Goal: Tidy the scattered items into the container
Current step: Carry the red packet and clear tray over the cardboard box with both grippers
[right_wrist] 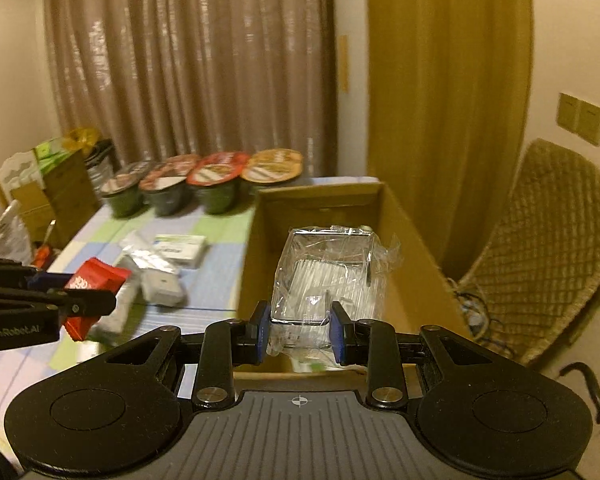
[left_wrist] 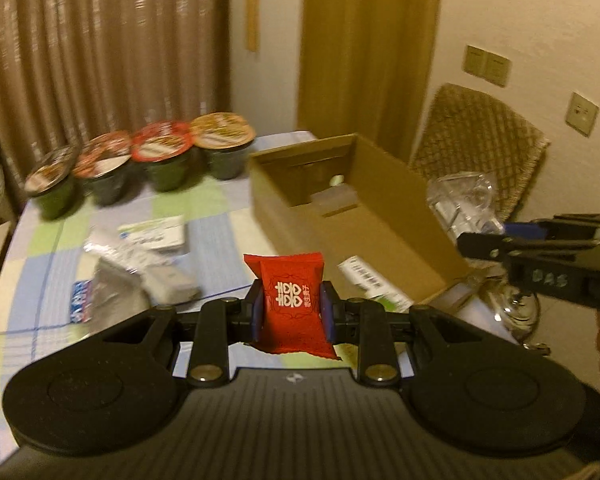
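Left gripper clamps red packet, raised above table. Right gripper clamps clear plastic pack over open cardboard box. Other items scattered on table.

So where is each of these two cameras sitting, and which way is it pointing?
Left wrist view: sits on the left claw, looking forward along its fingers over the checked tablecloth toward the cardboard box; the claw grips a red packet, and the right claw enters from the right.
Right wrist view: sits on the right claw, aimed into the box; it grips a clear plastic package, and the left claw enters from the left.
Shared: box, red packet, four lidded cups, curtains, wicker chair.
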